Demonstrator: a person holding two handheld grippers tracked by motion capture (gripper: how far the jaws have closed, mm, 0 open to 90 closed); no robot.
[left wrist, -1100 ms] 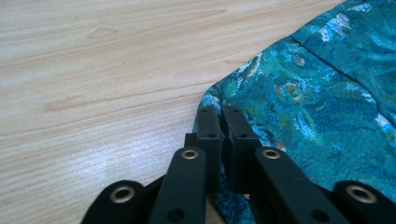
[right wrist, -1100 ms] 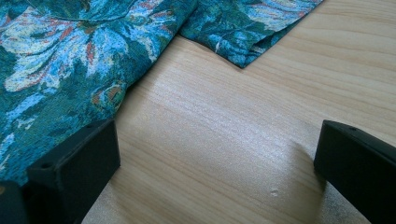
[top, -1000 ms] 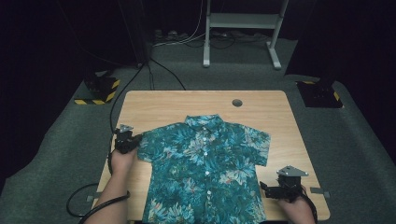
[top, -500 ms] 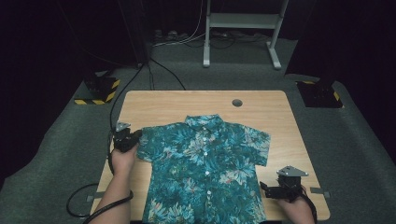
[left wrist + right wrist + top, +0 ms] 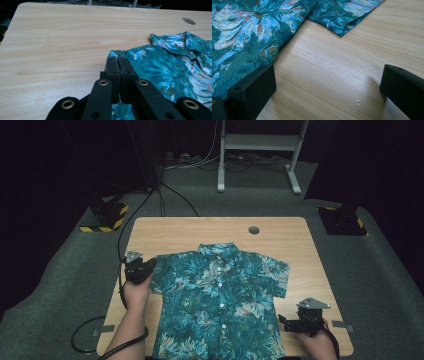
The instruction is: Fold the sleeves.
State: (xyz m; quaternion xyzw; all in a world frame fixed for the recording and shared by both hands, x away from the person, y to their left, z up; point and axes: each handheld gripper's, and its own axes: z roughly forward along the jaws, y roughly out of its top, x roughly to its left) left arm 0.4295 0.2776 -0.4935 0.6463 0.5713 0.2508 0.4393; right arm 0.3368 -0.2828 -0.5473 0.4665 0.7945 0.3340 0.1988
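A teal floral short-sleeved shirt (image 5: 220,305) lies flat, front up and buttoned, on the wooden table (image 5: 200,230). My left gripper (image 5: 145,267) is at the shirt's left sleeve. In the left gripper view its jaws (image 5: 120,61) are pressed together on the sleeve's edge, with the shirt (image 5: 162,67) spreading to the right. My right gripper (image 5: 285,320) rests near the table's front right, beside the shirt's lower right side. In the right gripper view it (image 5: 329,77) stands open over bare wood, and the shirt (image 5: 249,30) lies just beside the left jaw.
A round cable hole (image 5: 254,230) sits in the table's far right part. Behind the table stands a white frame (image 5: 260,150) with cables on the floor. Yellow-and-black striped bases (image 5: 107,215) (image 5: 345,220) flank the table. Bare wood lies left of the shirt and beyond it.
My left gripper has risen a little and shifted slightly toward the shirt, still clamped on the sleeve edge. The right gripper has stayed where it was.
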